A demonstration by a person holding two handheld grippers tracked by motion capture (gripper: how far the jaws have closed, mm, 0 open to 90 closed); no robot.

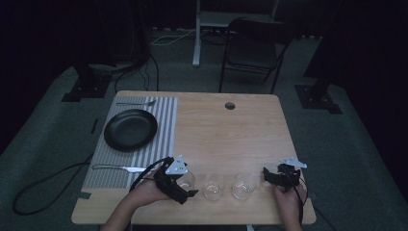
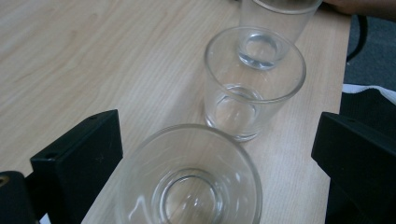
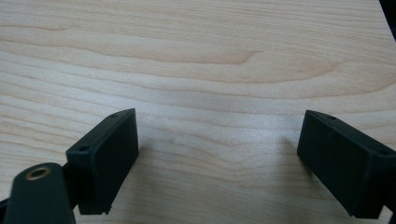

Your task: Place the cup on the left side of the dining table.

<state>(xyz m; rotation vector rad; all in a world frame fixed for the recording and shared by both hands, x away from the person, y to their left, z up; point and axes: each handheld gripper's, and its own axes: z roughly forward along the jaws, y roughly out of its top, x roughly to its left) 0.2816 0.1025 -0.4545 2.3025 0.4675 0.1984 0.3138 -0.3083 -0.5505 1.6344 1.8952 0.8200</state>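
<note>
Three clear empty glasses stand upright in a row near the table's front edge: the left glass (image 1: 185, 180) (image 2: 189, 182), the middle glass (image 1: 213, 186) (image 2: 254, 81) and the right glass (image 1: 244, 185) (image 2: 275, 28). My left gripper (image 1: 184, 186) (image 2: 219, 140) is open, its jaws standing on either side of the left glass with gaps to the rim. My right gripper (image 1: 272, 176) (image 3: 219, 140) is open over bare wood, just right of the right glass, with nothing between its jaws.
A striped placemat (image 1: 166, 120) at the left carries a black plate (image 1: 130, 129), a fork (image 1: 137, 102) behind it and a knife (image 1: 120, 168) in front. The wooden table (image 1: 226, 134) has a cable hole (image 1: 230, 105). A folding chair (image 1: 255, 45) stands beyond.
</note>
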